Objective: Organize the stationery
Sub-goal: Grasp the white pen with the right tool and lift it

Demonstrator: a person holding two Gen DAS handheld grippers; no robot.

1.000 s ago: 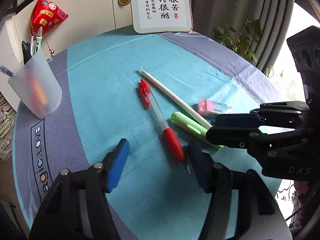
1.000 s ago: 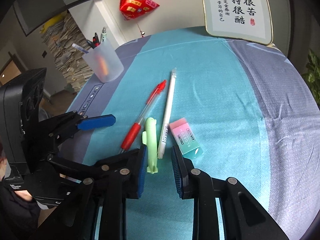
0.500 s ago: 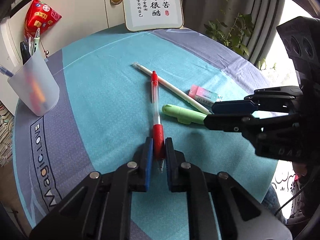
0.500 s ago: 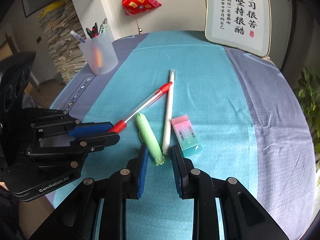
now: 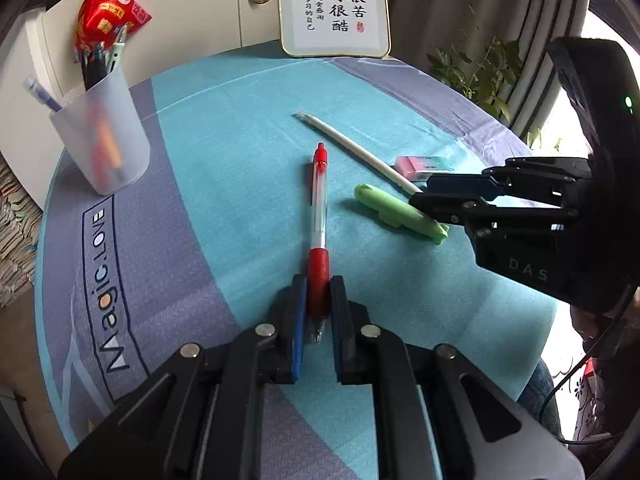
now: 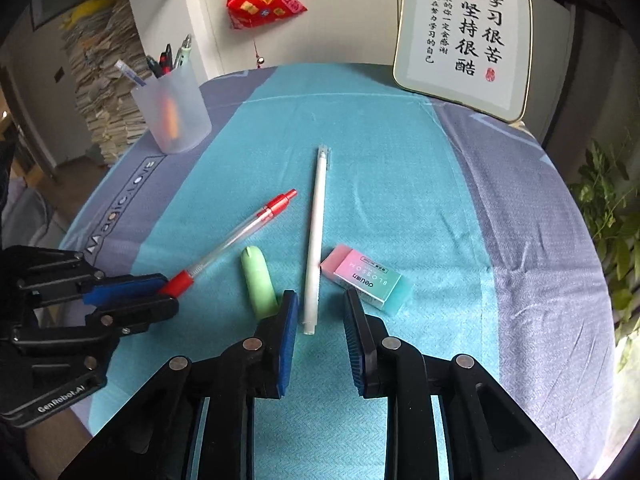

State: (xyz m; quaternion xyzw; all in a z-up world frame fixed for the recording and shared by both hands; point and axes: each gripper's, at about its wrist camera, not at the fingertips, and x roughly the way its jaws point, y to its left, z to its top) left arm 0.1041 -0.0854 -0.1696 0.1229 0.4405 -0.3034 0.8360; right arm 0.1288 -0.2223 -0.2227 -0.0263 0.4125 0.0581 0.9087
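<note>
The left gripper (image 5: 318, 304) is clamping the red grip end of the red pen (image 5: 319, 216), its blue pads pressing both sides while the pen's tip is poking out just behind them; the grip sits low on the barrel, probably so the long clear body is pointing ahead and can be tipped into a holder. The rest of the pen appears to be lying on the teal tablecloth (image 5: 240, 160), pointing away toward the wall.

Just right of the red pen, the right gripper (image 6: 321, 312) is hovering with its jaws narrowly apart, having just been drawing in a little, and the near end of the white pen (image 6: 314, 248) is lying between them without either pad touching it. That looks like lining up for the next pick. The green highlighter (image 6: 259, 280) is lying between the red pen and the white pen, touching the right gripper's left pad, and the pink and teal eraser (image 6: 366, 278) is resting beyond the white pen, beside it.

Well beyond the red pen and to its left, the frosted pen cup (image 5: 102, 140) is standing upright, already holding several pens, the likely destination. Farther still, a framed calligraphy sign (image 5: 334, 6) is leaning against the wall.
</note>
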